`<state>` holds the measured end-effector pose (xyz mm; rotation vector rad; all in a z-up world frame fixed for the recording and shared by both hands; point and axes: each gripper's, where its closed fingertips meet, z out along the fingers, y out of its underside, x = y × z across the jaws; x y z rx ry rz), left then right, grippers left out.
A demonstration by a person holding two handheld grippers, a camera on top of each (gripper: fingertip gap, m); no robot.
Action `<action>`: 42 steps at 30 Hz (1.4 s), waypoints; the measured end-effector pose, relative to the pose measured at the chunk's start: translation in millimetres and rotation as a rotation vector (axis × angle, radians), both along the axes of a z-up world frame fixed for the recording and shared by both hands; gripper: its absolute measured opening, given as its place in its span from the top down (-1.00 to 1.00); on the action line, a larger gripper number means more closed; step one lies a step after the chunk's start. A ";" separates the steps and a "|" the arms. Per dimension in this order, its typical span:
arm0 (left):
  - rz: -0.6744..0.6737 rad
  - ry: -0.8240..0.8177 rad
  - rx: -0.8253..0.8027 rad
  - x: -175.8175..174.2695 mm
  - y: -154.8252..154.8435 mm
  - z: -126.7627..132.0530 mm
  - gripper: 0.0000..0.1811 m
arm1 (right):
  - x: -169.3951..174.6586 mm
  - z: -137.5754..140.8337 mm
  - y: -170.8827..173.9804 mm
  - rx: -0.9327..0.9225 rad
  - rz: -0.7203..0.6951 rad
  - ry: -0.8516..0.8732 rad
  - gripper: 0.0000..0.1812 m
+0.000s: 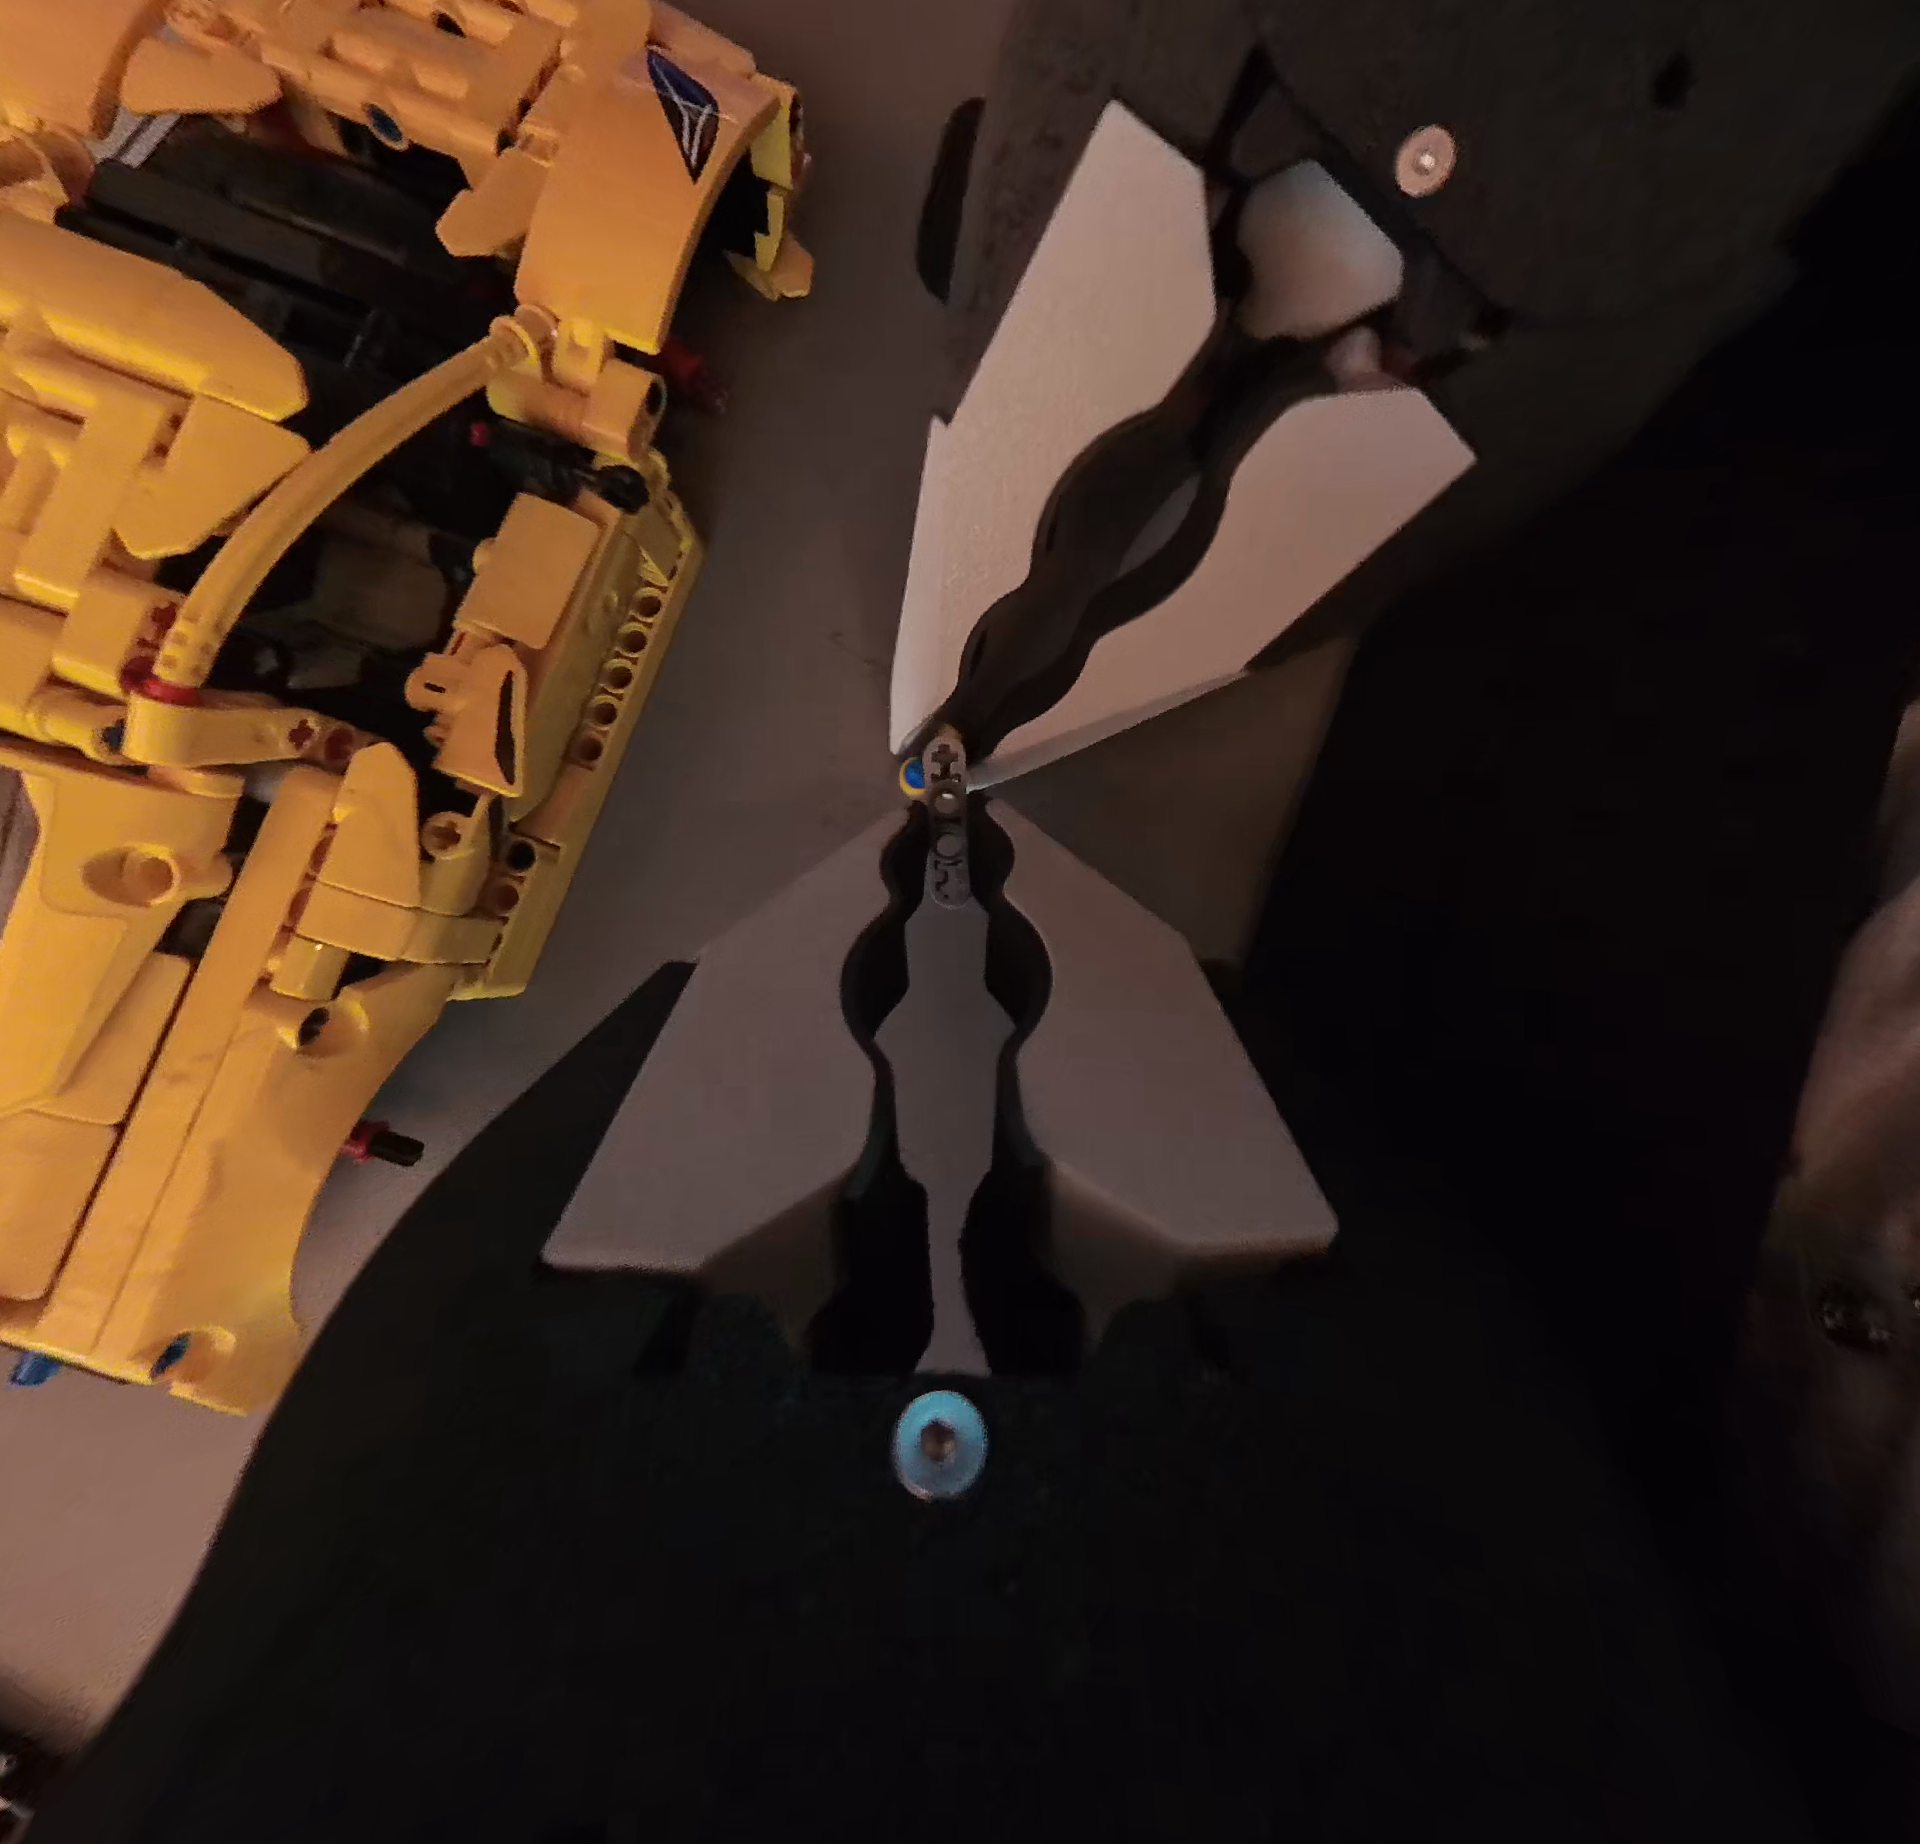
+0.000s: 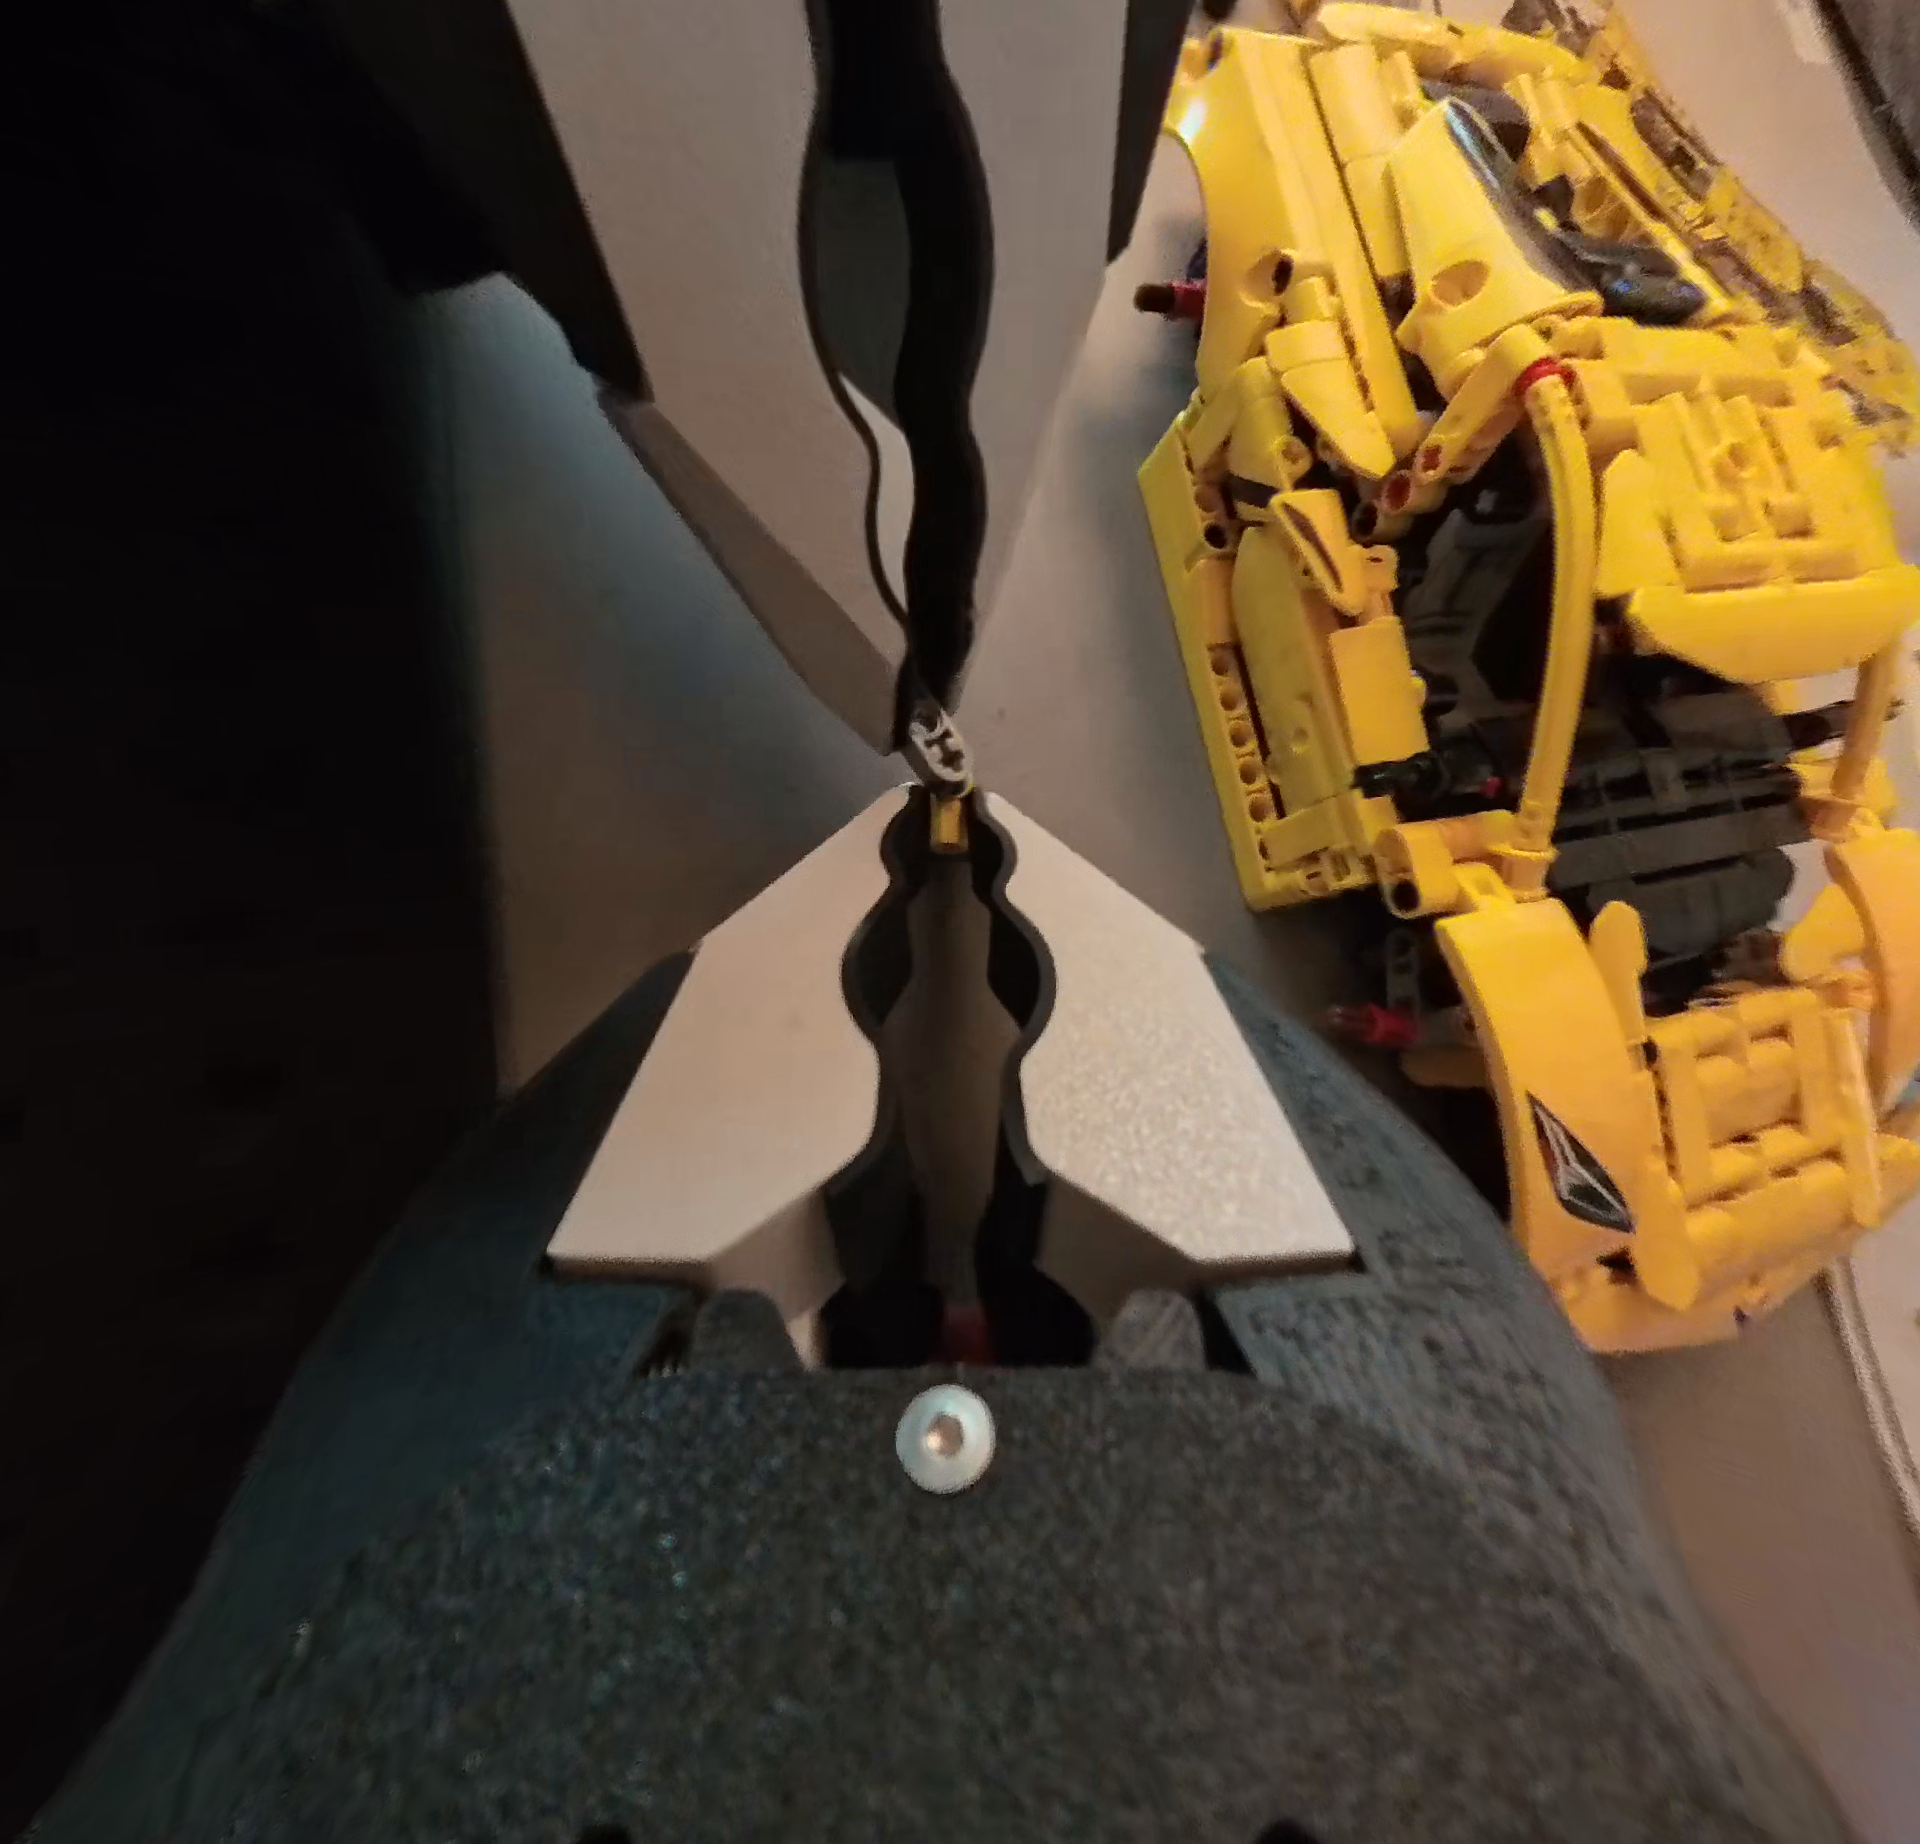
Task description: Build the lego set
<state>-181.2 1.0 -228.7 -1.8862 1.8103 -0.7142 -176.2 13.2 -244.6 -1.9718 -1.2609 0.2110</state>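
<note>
— Car (image 1: 312, 568) lies on the worktop (image 1: 810, 506), off to the side of both claws. Why are they tip to tip?

— Looks like joining two small parts in the air. Left claw (image 1: 943, 838) is closed on a thin grey beam (image 1: 948, 838); right claw (image 2: 940, 828) is pinched on a yellow pin (image 2: 943, 833), its end at the beam's cross hole.

— And the car's place?

— Left of the left claw, right of the right claw — near, not touched. My guess: the pin goes in first, then the piece goes onto the car.
</note>
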 end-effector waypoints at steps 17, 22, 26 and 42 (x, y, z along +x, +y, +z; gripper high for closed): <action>0.143 -0.049 0.126 6.3 15.8 12.9 0.92 | 7.9 17.9 12.3 0.120 -0.117 -0.055 0.93; 0.182 -0.026 0.167 7.6 17.7 13.1 0.93 | 10.5 21.5 14.5 0.193 -0.121 -0.140 0.94; 0.206 -0.031 0.124 7.8 18.4 11.1 0.93 | 11.8 23.7 15.9 0.331 -0.096 -0.320 0.94; 0.161 0.046 0.084 6.3 11.3 -6.5 0.93 | 10.2 5.1 7.8 0.197 -0.084 -0.238 0.93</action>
